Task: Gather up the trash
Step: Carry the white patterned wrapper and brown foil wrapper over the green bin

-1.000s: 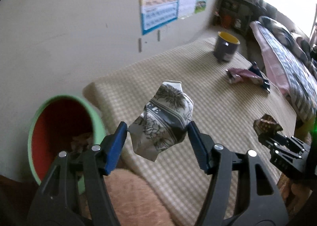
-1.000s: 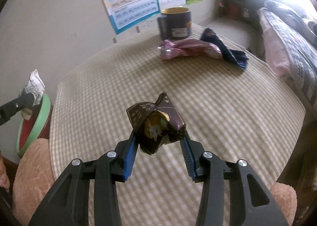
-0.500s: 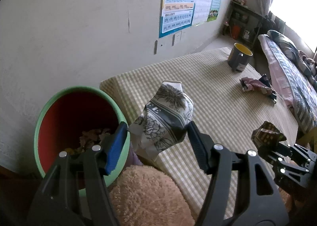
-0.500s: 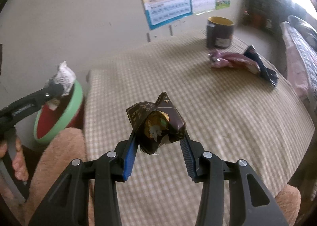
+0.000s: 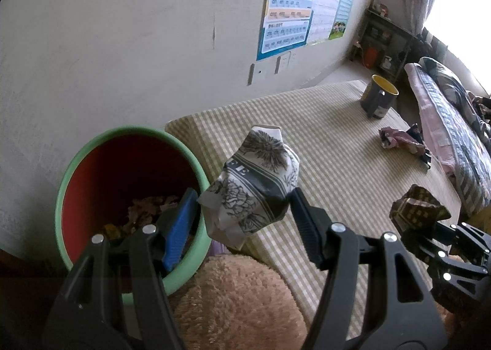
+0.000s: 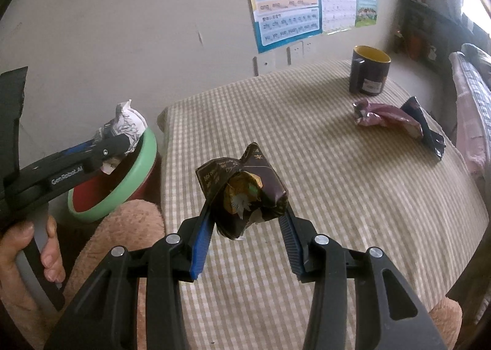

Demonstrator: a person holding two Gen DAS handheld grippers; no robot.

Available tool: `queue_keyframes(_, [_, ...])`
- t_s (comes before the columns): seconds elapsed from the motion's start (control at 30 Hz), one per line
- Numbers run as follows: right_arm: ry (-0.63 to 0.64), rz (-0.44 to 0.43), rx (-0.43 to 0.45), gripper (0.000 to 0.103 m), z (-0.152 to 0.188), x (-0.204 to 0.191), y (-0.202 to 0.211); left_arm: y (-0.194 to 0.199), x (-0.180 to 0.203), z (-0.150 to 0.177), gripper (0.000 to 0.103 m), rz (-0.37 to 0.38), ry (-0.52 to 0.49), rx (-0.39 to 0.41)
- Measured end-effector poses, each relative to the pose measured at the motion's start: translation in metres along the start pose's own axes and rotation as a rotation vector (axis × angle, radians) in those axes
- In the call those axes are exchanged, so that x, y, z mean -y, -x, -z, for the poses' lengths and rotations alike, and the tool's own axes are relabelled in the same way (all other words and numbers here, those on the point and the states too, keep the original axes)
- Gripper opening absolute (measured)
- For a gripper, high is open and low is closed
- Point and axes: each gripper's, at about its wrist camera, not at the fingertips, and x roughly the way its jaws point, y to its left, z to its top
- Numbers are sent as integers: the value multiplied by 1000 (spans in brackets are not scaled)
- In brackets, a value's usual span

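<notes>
Left gripper (image 5: 245,205) clenched on crumpled floral-print paper wrapper (image 5: 257,178) beside round green-rimmed bin (image 5: 92,147); right gripper (image 6: 245,221) grasping creased glossy brown wrapper (image 6: 245,184) over checked cloth (image 6: 353,184).

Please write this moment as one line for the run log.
left gripper: shut on crumpled white floral wrapper, beside green bin | right gripper: shut on crumpled dark brown wrapper over checked table

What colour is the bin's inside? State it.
Red inside the bin, with a green rim; left wrist view shows it best.

The bin (image 5: 92,147) contents are partly hidden behind the left tool (image 5: 242,211); poster (image 6: 285,21) print is unreadable.
</notes>
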Motion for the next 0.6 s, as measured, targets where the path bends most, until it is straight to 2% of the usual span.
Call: queue_keyframes(0.6, [97, -37, 5, 42, -19, -40, -7, 5, -33, 3, 60, -34, 55, 10])
